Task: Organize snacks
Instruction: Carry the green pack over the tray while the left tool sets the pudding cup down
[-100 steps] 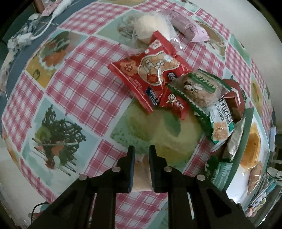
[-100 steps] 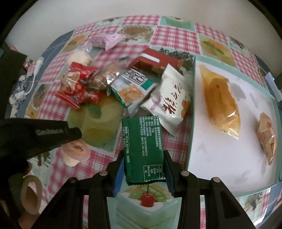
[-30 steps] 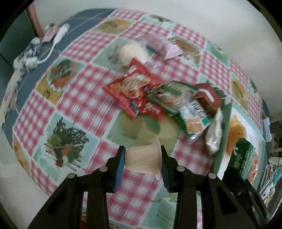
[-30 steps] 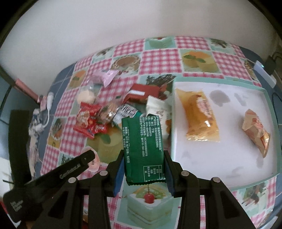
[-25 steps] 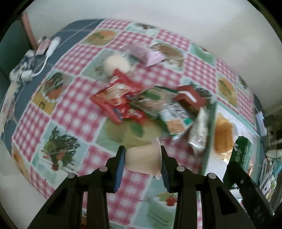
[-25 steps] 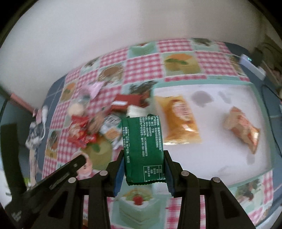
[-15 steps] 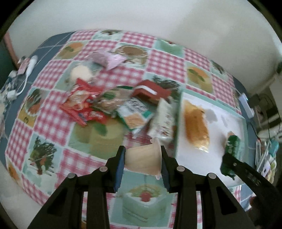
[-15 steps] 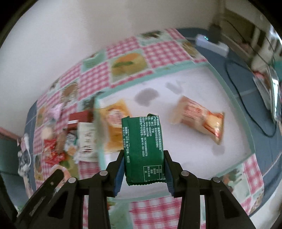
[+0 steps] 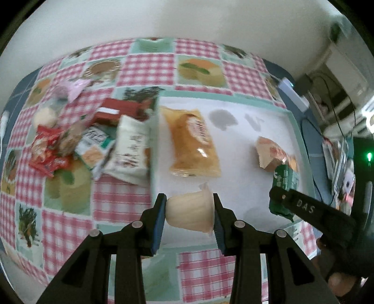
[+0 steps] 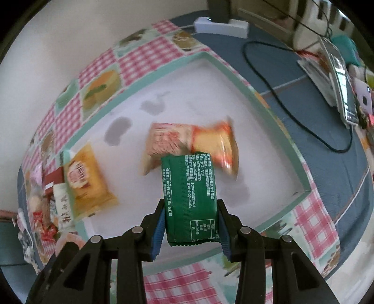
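Observation:
My left gripper (image 9: 189, 214) is shut on a cream jelly cup (image 9: 190, 211), held above the near edge of the white tray (image 9: 236, 177). My right gripper (image 10: 190, 224) is shut on a green snack packet (image 10: 190, 198), held over the tray (image 10: 177, 98); it also shows in the left wrist view (image 9: 284, 187) at the tray's right side. On the tray lie a yellow cake packet (image 9: 191, 142) and an orange packet (image 9: 273, 154). A pile of loose snacks (image 9: 93, 140) lies left of the tray on the checked tablecloth (image 9: 116, 201).
A white power strip (image 10: 222, 24) and a black cable (image 10: 292, 103) lie beyond the tray on the blue surface. Clutter (image 10: 339, 70) sits at the far right. A wall (image 9: 163, 18) runs behind the table.
Both grippers have swung right from the snack pile to over the tray, each still holding its snack. Earlier the left gripper closed on the jelly cup and lifted it.

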`<state>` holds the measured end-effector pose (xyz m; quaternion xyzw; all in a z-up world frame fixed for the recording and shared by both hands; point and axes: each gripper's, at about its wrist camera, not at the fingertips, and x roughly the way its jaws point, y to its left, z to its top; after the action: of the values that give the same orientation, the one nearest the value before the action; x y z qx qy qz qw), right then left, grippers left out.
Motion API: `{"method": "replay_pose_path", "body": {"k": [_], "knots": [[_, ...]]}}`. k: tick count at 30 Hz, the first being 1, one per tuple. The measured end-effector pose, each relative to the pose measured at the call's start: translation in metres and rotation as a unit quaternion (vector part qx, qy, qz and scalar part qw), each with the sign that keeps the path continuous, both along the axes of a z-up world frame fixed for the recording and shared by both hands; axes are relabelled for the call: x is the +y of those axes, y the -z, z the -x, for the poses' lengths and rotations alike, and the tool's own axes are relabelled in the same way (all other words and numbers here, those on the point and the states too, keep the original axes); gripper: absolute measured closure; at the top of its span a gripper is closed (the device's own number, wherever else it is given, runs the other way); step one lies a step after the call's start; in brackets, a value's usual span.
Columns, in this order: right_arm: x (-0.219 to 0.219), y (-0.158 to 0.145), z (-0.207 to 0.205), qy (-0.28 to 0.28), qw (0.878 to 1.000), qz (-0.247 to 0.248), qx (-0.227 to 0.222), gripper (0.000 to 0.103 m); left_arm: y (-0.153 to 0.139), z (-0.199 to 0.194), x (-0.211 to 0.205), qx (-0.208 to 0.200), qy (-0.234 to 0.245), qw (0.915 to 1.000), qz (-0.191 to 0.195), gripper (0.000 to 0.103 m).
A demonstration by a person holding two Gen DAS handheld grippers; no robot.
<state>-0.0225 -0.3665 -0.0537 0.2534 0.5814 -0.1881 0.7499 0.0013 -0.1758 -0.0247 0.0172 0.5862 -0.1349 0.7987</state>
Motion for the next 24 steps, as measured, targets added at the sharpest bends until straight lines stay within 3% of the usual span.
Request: {"method": "replay_pose_path", "body": {"k": [6, 14, 15, 18, 24], "knots": [[-0.016, 0.005, 0.004, 0.018, 1.000, 0.002, 0.008, 0.060, 0.010, 0.000, -0.025, 0.006, 0.028, 0.9996, -0.003, 0.064], [-0.023, 0.009, 0.008, 0.028, 0.999, 0.008, 0.028, 0.060, 0.026, -0.011, -0.028, 0.034, 0.029, 0.9988, 0.017, 0.064], [-0.022, 0.010, 0.007, 0.027, 0.999, 0.007, 0.030, 0.060, 0.028, -0.011, -0.028, 0.037, 0.030, 0.9987, 0.020, 0.062], [-0.022, 0.017, 0.006, 0.027, 0.999, 0.002, 0.041, 0.060, 0.028, -0.011, -0.027, 0.038, 0.031, 0.9986, 0.021, 0.042], [-0.021, 0.021, 0.007, 0.024, 0.998, 0.006, 0.051, 0.060, 0.022, -0.014, -0.018, 0.034, 0.020, 0.9989, 0.025, 0.039]]}}
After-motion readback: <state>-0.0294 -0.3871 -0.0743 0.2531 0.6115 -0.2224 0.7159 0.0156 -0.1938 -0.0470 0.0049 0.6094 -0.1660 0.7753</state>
